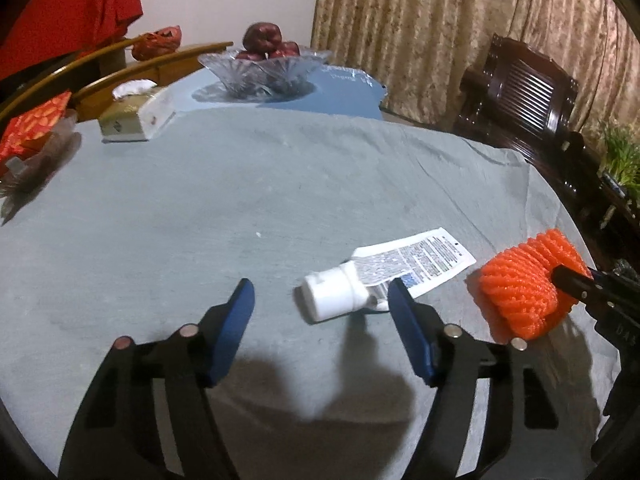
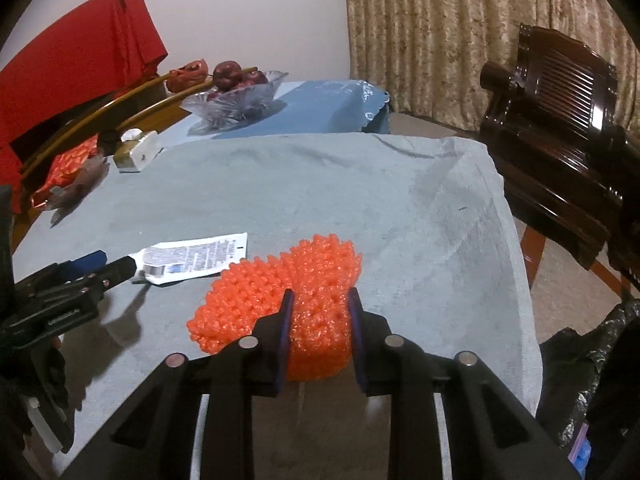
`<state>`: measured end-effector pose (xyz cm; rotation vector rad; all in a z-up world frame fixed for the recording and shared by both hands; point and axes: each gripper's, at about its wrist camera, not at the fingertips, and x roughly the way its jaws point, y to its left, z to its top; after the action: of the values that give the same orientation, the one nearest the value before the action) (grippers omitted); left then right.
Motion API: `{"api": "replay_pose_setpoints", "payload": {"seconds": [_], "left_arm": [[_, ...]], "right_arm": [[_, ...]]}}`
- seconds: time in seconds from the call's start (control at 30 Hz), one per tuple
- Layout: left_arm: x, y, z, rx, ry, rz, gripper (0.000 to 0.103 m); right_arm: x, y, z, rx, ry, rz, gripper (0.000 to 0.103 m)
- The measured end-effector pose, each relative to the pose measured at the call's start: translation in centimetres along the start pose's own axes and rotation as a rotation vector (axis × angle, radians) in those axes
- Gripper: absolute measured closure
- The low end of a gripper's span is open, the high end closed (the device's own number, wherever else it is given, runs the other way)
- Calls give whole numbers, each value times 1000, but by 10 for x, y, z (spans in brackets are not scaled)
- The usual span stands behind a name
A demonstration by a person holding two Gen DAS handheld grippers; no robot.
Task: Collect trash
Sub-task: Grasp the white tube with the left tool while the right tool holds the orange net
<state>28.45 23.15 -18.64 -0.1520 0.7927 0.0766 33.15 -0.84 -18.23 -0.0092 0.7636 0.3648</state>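
A glass bowl [image 1: 264, 70] of dark red apples [image 1: 266, 40] stands at the far end of the tabletop [image 1: 240, 200], which is covered by a grey cloth. A tissue box [image 1: 132, 118] lies near it. Patterned curtains [image 1: 440, 20] hang behind, beside a dark wooden chair [image 2: 560, 120].

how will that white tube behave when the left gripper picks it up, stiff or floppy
The tube looks squeezed flat and creased, so it will probably flop. Its cap is bulky, so that end likely hangs lower. The round cap may roll if the left gripper nudges it.
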Motion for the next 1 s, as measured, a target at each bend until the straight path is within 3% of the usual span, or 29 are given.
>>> {"api": "replay_pose_setpoints", "payload": {"seconds": [0.17, 0.43, 0.53, 0.67, 0.8, 0.9, 1.0], "left_arm": [[10, -2, -2, -6, 42, -50, 65], [2, -23, -11, 9, 70, -166, 65], [-5, -32, -14, 32, 65, -179, 60], [-6, -27, -10, 35, 35, -113, 38], [11, -22, -3, 52, 58, -102, 31], [27, -19, 0, 53, 108, -130, 29], [30, -19, 5, 54, 98, -159, 27]], "right_arm": [[3, -1, 0, -8, -5, -2, 77], [0, -6, -1, 15, -8, -8, 77], [-1, -7, 0, 22, -9, -13, 77], [-1, -8, -1, 26, -9, -15, 77], [-2, -10, -1, 28, -11, -13, 77], [-1, -9, -2, 33, -10, -13, 77], [0, -10, -3, 34, -7, -13, 77]]}}
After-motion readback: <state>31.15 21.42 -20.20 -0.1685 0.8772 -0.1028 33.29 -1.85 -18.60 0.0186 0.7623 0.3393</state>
